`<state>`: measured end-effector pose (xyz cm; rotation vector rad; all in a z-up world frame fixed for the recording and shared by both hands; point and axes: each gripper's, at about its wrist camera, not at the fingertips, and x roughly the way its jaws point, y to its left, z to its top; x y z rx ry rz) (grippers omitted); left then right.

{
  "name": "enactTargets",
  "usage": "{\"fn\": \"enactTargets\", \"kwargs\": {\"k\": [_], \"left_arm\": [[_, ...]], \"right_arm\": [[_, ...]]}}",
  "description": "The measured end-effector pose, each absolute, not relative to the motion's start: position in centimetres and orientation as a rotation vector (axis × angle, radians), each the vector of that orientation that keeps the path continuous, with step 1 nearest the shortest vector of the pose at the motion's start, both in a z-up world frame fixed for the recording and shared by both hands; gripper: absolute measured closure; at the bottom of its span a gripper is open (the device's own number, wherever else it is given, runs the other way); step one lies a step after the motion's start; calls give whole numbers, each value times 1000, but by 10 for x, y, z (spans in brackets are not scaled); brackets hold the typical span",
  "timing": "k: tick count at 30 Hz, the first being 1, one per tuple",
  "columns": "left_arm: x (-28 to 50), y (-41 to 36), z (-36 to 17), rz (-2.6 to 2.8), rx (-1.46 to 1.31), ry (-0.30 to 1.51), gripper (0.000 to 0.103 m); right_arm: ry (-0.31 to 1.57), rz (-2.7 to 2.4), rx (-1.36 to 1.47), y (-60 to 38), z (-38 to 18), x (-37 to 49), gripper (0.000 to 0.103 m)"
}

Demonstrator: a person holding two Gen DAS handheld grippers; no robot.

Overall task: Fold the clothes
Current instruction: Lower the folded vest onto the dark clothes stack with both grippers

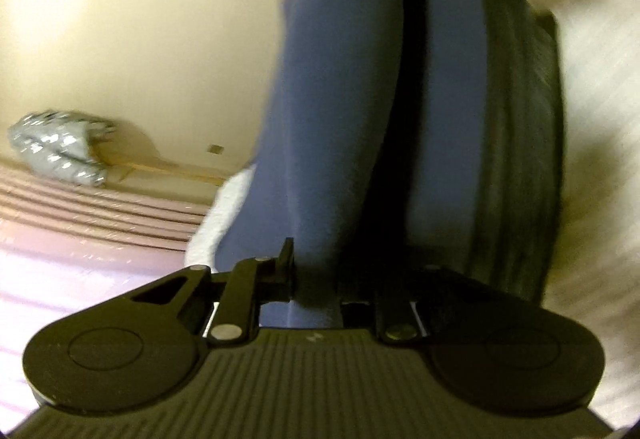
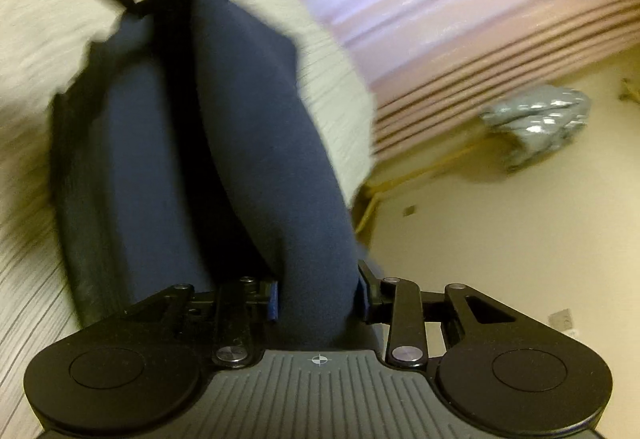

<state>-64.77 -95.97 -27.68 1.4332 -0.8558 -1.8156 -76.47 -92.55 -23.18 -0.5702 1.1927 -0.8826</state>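
Left gripper [image 1: 316, 279]: jaws narrow, clamped on a bunch of the blue garment [image 1: 340, 99].
Right gripper [image 2: 318, 299]: jaws narrow, pinching the same blue garment [image 2: 256, 167] between blue-padded fingers [image 2: 273, 299].
Garment position: stretched between the two grippers, lifted off the white striped bedding [image 2: 24, 279]; far end running up to the opposite gripper in each view.
Dark layer: black fabric [image 1: 516, 159] alongside the blue, possibly a lining or second piece; cannot tell which.
Surroundings: pink curtain [image 2: 460, 19], cream wall [image 1: 140, 39], silver crumpled bag [image 2: 540, 119] well apart from the work.
Image quality: motion blur in both views, edges soft.
Likely step: carrying or tensioning the garment ahead of laying a fold.
Risk, slip: thick bunched cloth in narrow jaws, likely to creep out under a hard pull.
Risk, uneven fold: unequal tension between the grips, leaving twisted or offset halves.
Risk, snag: black layer dragging separately, spoiling alignment.
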Motion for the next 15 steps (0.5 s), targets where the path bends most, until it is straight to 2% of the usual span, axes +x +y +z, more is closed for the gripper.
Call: {"fn": "enactTargets", "kwargs": {"k": [3, 5, 7, 12, 15], "left_arm": [[-645, -961, -281, -1801, 1464, -838, 80], [-636, -956, -279, -1794, 1462, -795, 79], [-628, -956, -271, -1793, 1445, -737, 78], [-614, -954, -254, -1795, 1393, -593, 80], [-621, -962, -256, -1783, 1417, -542, 87]], "right_arm": [[1251, -843, -625, -913, -262, -765, 64], [1239, -861, -618, -911, -260, -769, 58], [1235, -870, -598, -915, -252, -773, 56], [1216, -892, -518, -915, -238, -781, 56], [1186, -913, -401, -928, -223, -769, 63]]}}
